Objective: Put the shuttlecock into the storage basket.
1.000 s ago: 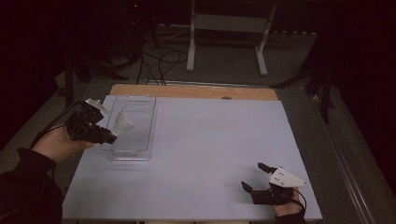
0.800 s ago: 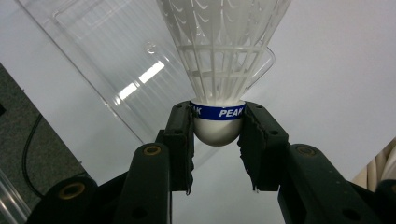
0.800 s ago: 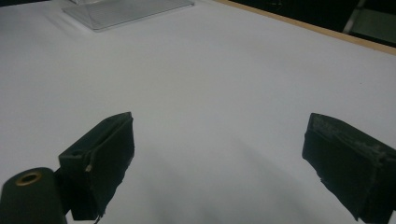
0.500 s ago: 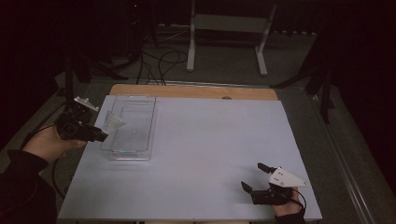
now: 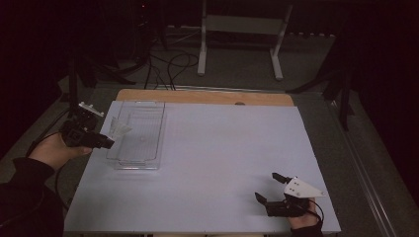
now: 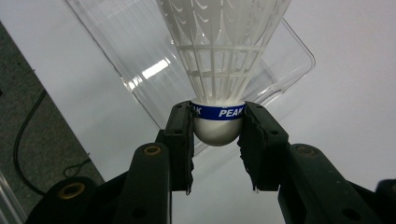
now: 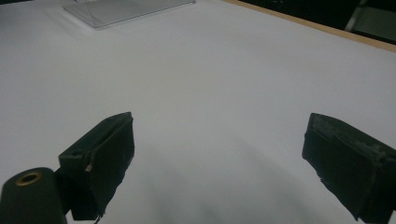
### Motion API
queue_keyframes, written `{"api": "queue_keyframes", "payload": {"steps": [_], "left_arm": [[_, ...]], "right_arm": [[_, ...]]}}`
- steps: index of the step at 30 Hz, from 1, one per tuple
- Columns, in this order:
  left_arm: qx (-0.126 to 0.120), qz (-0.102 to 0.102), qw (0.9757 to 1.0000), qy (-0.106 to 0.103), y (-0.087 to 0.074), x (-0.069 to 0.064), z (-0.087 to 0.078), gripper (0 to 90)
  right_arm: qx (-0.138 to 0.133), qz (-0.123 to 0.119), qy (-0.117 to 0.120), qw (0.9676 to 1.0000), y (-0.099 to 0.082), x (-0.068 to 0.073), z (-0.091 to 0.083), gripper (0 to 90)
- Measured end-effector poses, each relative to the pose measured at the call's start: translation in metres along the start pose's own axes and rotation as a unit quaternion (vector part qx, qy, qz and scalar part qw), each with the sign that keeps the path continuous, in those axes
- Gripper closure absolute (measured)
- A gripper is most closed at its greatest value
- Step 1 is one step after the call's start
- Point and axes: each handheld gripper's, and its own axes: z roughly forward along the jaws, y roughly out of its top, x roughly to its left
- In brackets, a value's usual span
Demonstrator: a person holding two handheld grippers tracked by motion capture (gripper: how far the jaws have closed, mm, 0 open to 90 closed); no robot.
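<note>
My left gripper [image 6: 217,135] is shut on a white shuttlecock [image 6: 219,56], its pads clamping the round cork base with the blue band. In the high view that gripper [image 5: 106,144] sits at the table's left edge, with the shuttlecock [image 5: 118,128] pointing its skirt toward the clear plastic tray [image 5: 141,160]. The tray [image 6: 289,56] lies just beyond the shuttlecock's skirt in the left gripper view. My right gripper [image 5: 267,187] rests near the front right of the table, jaws wide open with nothing between them [image 7: 219,154].
The white table sheet [image 5: 222,148] has a wooden strip [image 5: 207,96] along its far edge. Beyond the table, cables [image 5: 168,64] and a metal stand [image 5: 242,29] are on the dark floor. The tray's corner [image 7: 130,9] appears far off in the right gripper view.
My left hand has drawn the shuttlecock leftward and slightly down, from over the tray to its left rim. The right gripper has stayed put.
</note>
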Motion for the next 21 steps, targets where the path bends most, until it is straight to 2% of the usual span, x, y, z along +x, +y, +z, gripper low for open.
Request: {"api": "queue_keyframes", "payload": {"steps": [2,8,12,16,21], "left_arm": [[-0.005,0.009,0.9999,-0.003,-0.001,0.001,0.003,66.1],[-0.003,0.010,0.9999,-0.008,-0.002,0.006,0.011,66.2],[-0.003,0.020,0.9997,-0.010,-0.002,0.008,0.016,66.1],[0.008,0.011,0.9999,-0.005,-0.001,0.010,0.021,66.1],[0.015,0.017,0.9997,-0.010,-0.001,0.010,0.028,66.1]], "right_arm": [[0.000,0.000,0.000,1.0000,0.000,0.000,0.000,9.1],[0.002,-0.001,0.002,1.0000,0.000,-0.001,0.000,9.2],[0.003,0.000,0.001,1.0000,0.000,0.000,0.001,9.2],[0.003,0.000,0.001,1.0000,0.000,0.000,0.000,9.2],[0.003,-0.001,0.002,1.0000,0.000,-0.001,0.000,9.2]]}}
